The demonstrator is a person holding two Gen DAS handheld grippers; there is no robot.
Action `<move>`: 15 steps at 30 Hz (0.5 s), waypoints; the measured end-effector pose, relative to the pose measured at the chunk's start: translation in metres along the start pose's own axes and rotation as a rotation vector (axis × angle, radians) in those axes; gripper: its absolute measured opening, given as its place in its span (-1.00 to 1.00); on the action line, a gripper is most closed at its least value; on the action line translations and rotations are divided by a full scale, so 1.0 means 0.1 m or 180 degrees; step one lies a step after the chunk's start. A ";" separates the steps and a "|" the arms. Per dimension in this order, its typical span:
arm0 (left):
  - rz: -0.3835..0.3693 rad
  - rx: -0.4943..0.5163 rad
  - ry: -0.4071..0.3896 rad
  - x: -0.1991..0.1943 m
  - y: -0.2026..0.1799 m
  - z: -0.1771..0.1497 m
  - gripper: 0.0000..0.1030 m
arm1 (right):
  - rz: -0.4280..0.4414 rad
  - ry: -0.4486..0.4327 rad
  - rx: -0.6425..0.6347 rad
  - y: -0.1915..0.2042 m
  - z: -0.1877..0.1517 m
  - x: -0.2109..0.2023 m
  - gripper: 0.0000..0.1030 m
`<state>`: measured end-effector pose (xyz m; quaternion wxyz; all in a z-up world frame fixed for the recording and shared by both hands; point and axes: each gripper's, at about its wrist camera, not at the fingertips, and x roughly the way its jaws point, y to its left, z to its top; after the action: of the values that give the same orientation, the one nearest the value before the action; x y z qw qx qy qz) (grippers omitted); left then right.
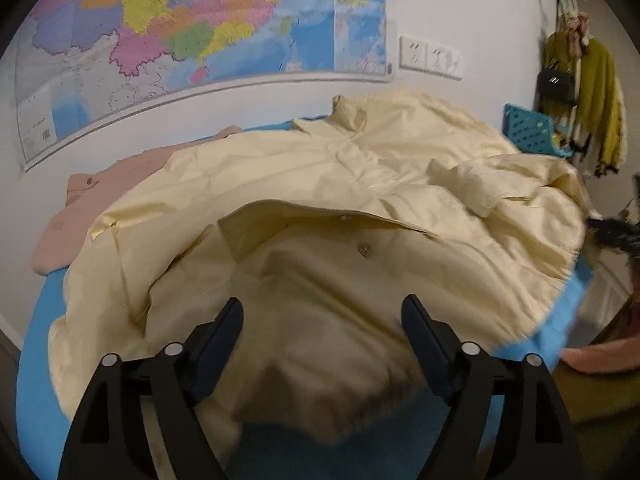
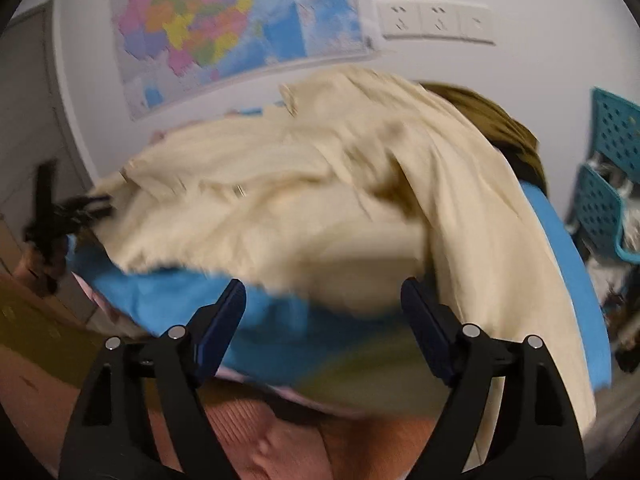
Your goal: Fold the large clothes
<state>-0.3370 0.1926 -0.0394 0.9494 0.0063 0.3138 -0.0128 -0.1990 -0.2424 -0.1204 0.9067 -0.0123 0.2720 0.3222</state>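
Note:
A large cream button-up jacket point(image 1: 320, 184) lies spread over a blue-covered table point(image 1: 36, 344), collar toward the wall, front placket lifted in a fold. My left gripper point(image 1: 322, 320) is open, its fingers just above the jacket's near hem. My right gripper point(image 2: 322, 304) is open and empty, above the table's blue edge, with the jacket point(image 2: 280, 208) just beyond its tips. The right gripper also shows at the far right of the left wrist view point(image 1: 616, 232). The left gripper shows blurred at the left of the right wrist view point(image 2: 68, 212).
A pink garment point(image 1: 68, 216) lies under the jacket's left side. A brown-olive garment point(image 2: 496, 128) lies behind it on the right. Teal perforated baskets point(image 2: 608, 184) stand at right. A map point(image 1: 180, 40) and wall sockets point(image 1: 430, 58) are behind. Clothes hang at far right point(image 1: 580, 100).

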 end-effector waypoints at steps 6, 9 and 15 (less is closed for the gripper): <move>0.0036 0.0190 0.0137 -0.18 -0.05 -0.28 0.66 | -0.0355 -0.0005 -0.0091 -0.02 0.08 0.40 0.43; 0.0252 0.0328 0.0226 -0.10 -0.12 -0.38 0.70 | -0.0097 -0.0104 0.0151 -0.12 0.17 0.50 -0.06; 0.0618 0.0114 0.0255 0.22 -0.08 -0.26 0.45 | 0.0487 -0.0229 0.0408 -0.08 0.31 0.19 -0.80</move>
<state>-0.3350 0.1850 -0.0732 0.9326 0.0541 0.3492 0.0738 -0.1670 -0.2318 -0.1045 0.8875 0.0781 0.2594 0.3727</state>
